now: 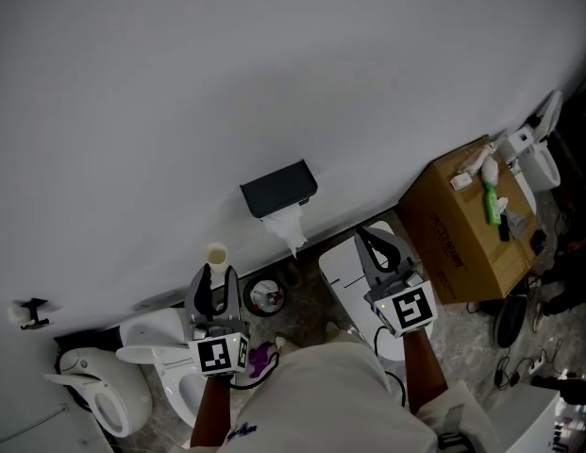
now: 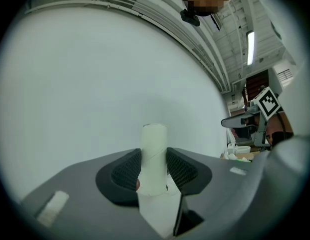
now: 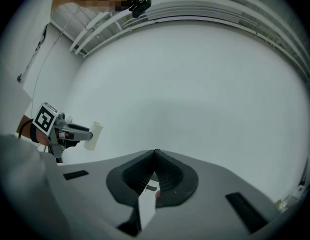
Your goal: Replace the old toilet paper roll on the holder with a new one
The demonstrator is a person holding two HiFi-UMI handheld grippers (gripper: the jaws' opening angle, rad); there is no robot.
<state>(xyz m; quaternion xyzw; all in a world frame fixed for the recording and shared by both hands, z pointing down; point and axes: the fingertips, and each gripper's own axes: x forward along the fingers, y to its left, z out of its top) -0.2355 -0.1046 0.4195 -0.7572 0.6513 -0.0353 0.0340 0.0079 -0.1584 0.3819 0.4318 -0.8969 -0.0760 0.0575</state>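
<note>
The bare cardboard tube of the used-up roll stands upright between the fingers of the left gripper. The ribbed pads press on its lower half from both sides and its top end rises clear above them. In the head view the tube is up in the air in front of the white wall, low and to the left of the holder. The holder is a black box fixed to that wall, with a tail of white paper hanging from its underside. Tube and holder are well apart. The left gripper points toward the wall, with its marker cube nearest the person. The right gripper is held to the right of the holder and lower. Its fingers are pressed together with nothing between them, and only blank wall lies ahead of them. From the right gripper view the tube shows far off to the left, at the tip of the other gripper. Below the holder a small round bin sits on the floor by the wall. A white toilet is at lower left, and another white fixture lies under the right gripper. Further right, a brown cardboard box stands against the wall, with a green bottle and some white items on top.
</note>
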